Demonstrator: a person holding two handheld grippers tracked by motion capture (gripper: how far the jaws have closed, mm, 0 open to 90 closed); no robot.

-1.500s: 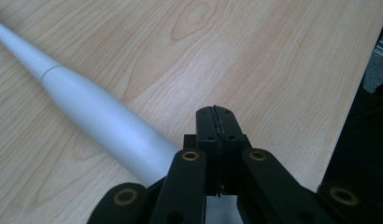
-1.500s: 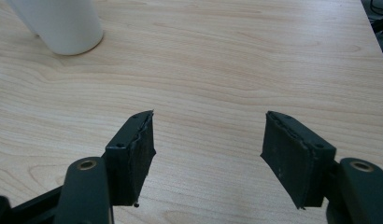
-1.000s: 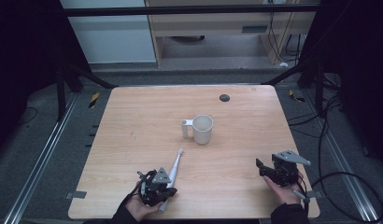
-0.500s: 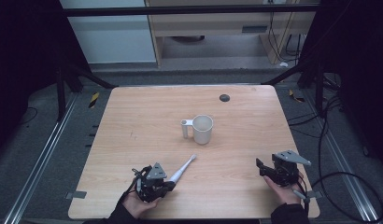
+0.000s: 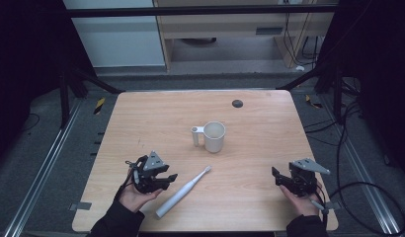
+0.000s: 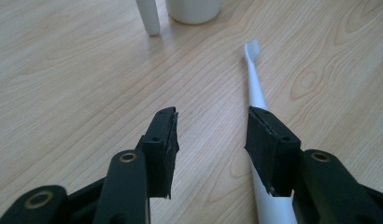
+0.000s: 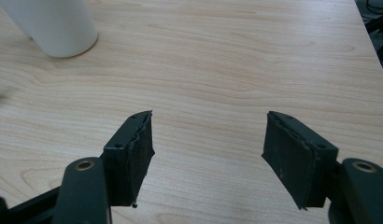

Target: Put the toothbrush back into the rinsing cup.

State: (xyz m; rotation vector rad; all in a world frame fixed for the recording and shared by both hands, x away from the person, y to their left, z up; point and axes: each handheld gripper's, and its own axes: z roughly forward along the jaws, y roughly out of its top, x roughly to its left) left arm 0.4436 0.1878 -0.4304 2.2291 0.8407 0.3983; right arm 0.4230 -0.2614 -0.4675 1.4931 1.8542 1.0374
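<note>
On the near left part of the wooden table (image 5: pixel 141 128), the left gripper (image 5: pixel 167 177) sits in the person's left hand (image 5: pixel 134 196) with its jaws parted; they have just been opening, and nothing is gripped between them. The white electric toothbrush (image 5: pixel 182 193) lies flat on the table just beside that gripper, on its right, slanting so that the brush head points toward the white mug (image 5: pixel 213 137) and the thick handle end points toward the near edge. In the left gripper view the toothbrush (image 6: pixel 256 91) runs past the outer side of the right-hand jaw, not between the pads. The mug stands upright near the middle of the table, handle to the left. The right gripper (image 5: pixel 278 177), held at the near right corner, has its jaws spread wide over bare wood, holding nothing.
</note>
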